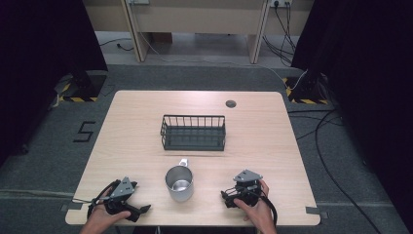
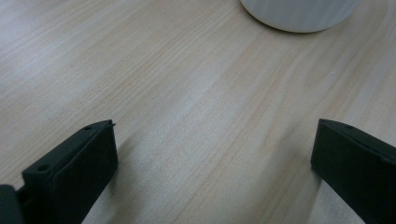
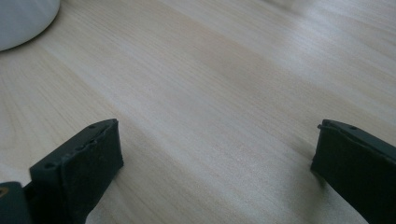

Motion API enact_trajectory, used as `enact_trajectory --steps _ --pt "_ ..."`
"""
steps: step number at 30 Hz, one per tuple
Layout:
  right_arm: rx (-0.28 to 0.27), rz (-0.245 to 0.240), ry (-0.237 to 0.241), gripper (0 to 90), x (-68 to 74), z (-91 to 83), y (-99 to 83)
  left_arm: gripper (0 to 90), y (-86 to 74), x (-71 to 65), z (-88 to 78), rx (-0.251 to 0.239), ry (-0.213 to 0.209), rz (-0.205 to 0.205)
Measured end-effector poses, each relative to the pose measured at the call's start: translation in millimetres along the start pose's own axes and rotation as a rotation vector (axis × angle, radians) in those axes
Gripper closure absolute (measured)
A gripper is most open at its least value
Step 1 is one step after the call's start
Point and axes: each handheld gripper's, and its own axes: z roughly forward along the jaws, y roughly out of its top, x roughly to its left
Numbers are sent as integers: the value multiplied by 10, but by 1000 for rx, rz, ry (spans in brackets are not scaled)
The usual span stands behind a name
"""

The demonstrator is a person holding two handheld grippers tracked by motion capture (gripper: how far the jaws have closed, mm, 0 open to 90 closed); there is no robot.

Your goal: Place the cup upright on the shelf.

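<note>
Both grippers, left gripper [image 1: 141,209] and right gripper [image 1: 225,195], flank the mug [image 1: 179,183] with jaws wide and empty, so I'd approach its handle squarely.

Bare forearms with no sleeves, each hand holding a black gripper: left gripper [image 1: 138,210] and right gripper [image 1: 227,197] both topped by a grey three-cornered plate, trailing looped black cable, with chunky black rectangular jaws showing small screw holes along their top edges.

Steel mug [image 1: 179,183] — upright, empty — near table's [image 1: 136,126] front edge.
</note>
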Motion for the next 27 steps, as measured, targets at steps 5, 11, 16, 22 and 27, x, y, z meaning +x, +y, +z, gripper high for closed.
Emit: enact_trajectory --steps 5,11,16,22,27 --pt "-8 -9 6 46 3 -9 -5 0 0 1 -1 1 -1 1" --pt "-37 -22 23 163 26 -37 -15 0 0 1 0 1 -1 0" --pt "-88 -40 37 157 72 -74 11 0 1 1 -1 1 -1 1" --pt "-138 -45 41 164 112 -134 74 0 1 1 -1 1 -1 1" --pt "-174 -40 58 168 138 -171 129 0 0 1 -1 1 0 1"
